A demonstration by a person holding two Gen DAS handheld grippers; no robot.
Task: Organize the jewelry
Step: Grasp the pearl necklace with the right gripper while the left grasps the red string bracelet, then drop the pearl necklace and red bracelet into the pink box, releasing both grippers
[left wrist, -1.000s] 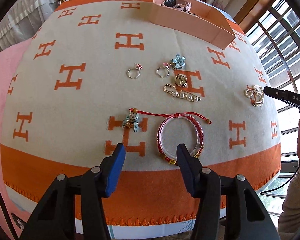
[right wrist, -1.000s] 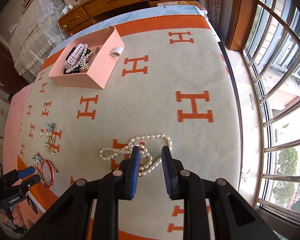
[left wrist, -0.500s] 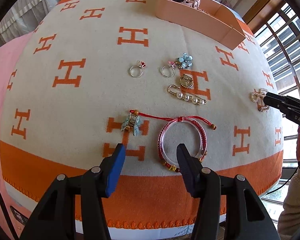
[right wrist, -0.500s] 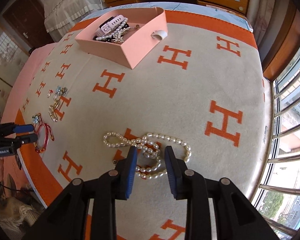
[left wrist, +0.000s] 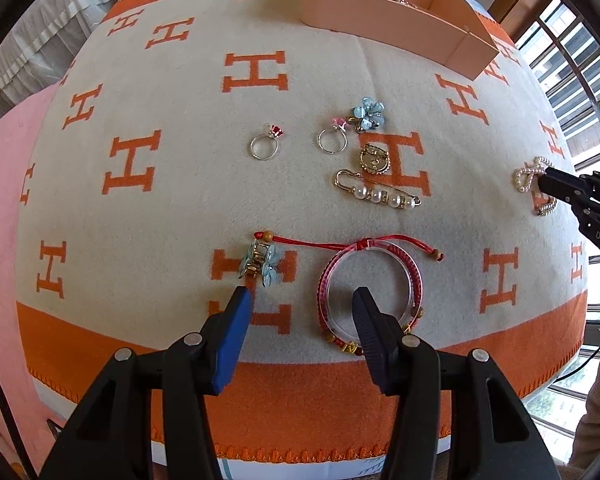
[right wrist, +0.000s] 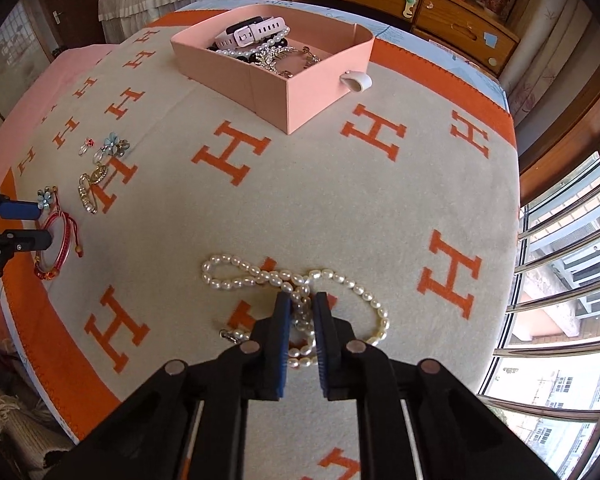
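Two strands of the pearl necklace point(right wrist: 296, 280) are straddled by the narrowed right tongs point(right wrist: 302, 308) at lower centre, not visibly clamped. The pink box point(right wrist: 300, 84) is seen toward the upper centre. The left tongs point(left wrist: 300, 304) are held wide over the red bracelet point(left wrist: 370, 284).

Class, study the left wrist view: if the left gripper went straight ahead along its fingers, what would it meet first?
Probably the red bracelet, already at the left gripper's right fingertip; the blue flower charm lies just beyond the left one. Depth is uncertain.

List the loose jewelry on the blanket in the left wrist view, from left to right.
Blue flower clip → ring with red stone → ring with pink stone → red string bracelet → pearl pin → pearl necklace at the right gripper. The blue flower and gold charm overlap those, so omitted.
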